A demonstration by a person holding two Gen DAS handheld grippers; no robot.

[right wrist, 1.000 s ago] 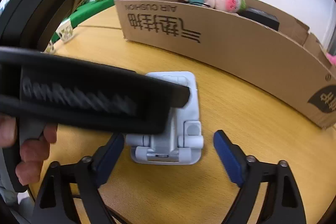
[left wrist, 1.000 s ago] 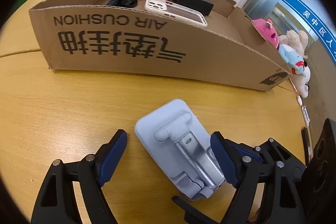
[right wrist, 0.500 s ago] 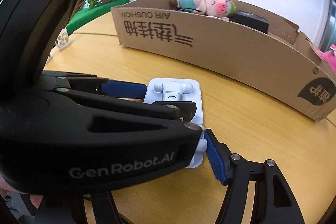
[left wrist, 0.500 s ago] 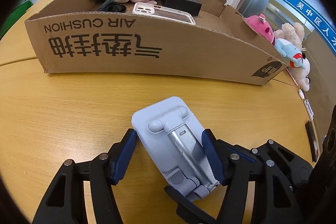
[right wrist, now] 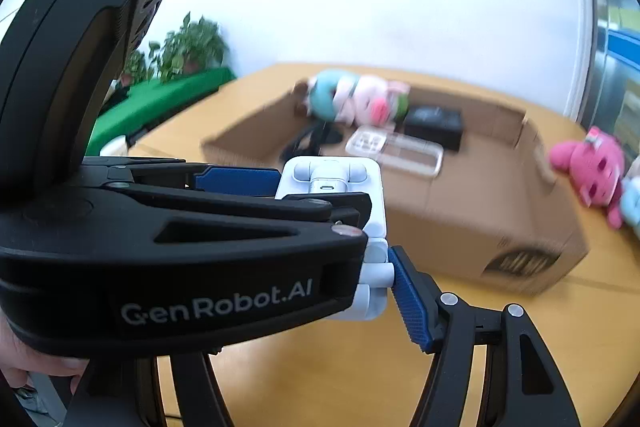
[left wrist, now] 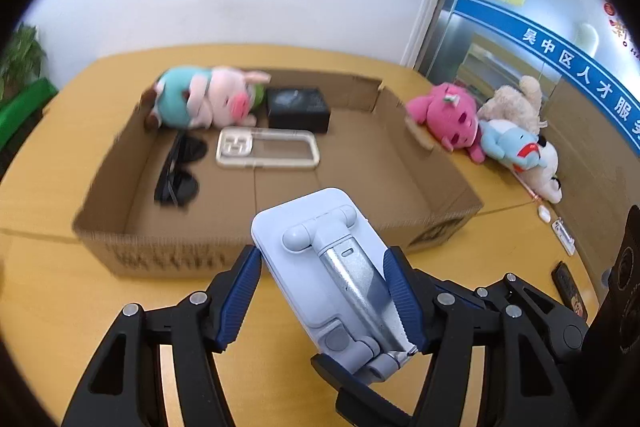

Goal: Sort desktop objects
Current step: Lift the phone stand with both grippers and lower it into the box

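A white folding phone stand (left wrist: 320, 239) with a silver arm hangs above the wooden table, in front of an open cardboard box (left wrist: 160, 259). My left gripper (left wrist: 322, 267) is shut on it, its blue pads (left wrist: 240, 291) pressing both long sides. My right gripper (right wrist: 324, 259) holds the same phone stand (right wrist: 332, 179) at its hinge end. The right gripper's right pad (right wrist: 408, 295) touches the hinge; its other finger is hidden behind the left gripper's black body. The cardboard box (right wrist: 460, 227) lies just beyond.
Inside the box lie a pig plush (left wrist: 208, 99), a black case (left wrist: 298, 109), a clear phone case (left wrist: 266, 149) and sunglasses (left wrist: 178, 171). Right of the box sit a pink plush (left wrist: 452, 119) and a blue one (left wrist: 512, 147). Small items (left wrist: 564, 231) lie near the table's right edge.
Both grippers closed on the phone stand where it lay on the table, then lifted it together. The box's inside now shows from above.
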